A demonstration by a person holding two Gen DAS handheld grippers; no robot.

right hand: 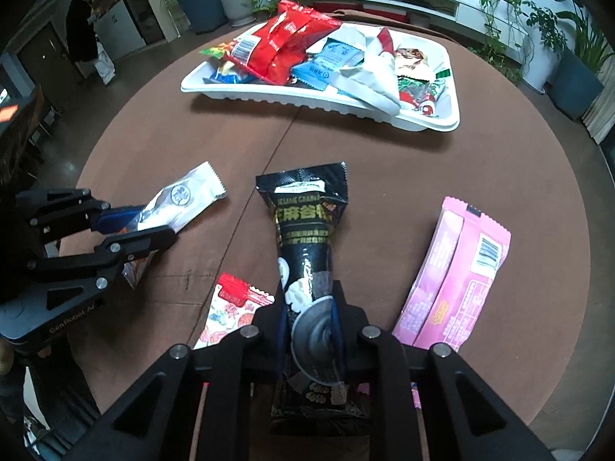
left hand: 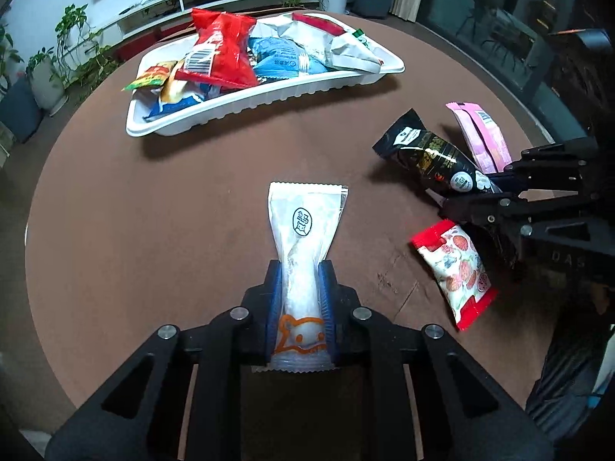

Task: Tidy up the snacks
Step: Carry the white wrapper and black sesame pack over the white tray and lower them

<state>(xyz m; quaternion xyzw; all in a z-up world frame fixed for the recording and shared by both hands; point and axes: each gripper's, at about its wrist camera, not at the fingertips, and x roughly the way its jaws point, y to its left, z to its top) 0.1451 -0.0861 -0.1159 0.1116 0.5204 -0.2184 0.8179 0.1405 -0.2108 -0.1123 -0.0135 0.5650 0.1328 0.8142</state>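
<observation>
1. The left gripper (left hand: 301,299) was clamped on a white, translucent plastic snack packet with an orange animal outline (left hand: 303,246); its blue-padded fingers (left hand: 273,299) pinched the packet's middle, so the wrapper narrowed between them. The packet's crimped far end pointed toward the table's middle.
2. The right gripper (right hand: 310,319) was closed on a black glossy snack pouch with gold lettering (right hand: 305,238), squeezing it at its lower half.
3. A small red-and-white sachet printed with red fruit (left hand: 455,265) lay flat near the near edge of the round brown table (left hand: 153,199), just beside the right gripper.
4. A long pink foil packet with a barcode (right hand: 457,272) lay flat toward the table's right edge, near the black pouch but apart from it.
5. Toward the far edge sat a white ribbed plastic tray (left hand: 246,109), heaped with snacks: a large red crinkled bag (left hand: 223,53) on top, a blue packet (left hand: 280,59) and a white crumpled bag (left hand: 346,48) beside it.
</observation>
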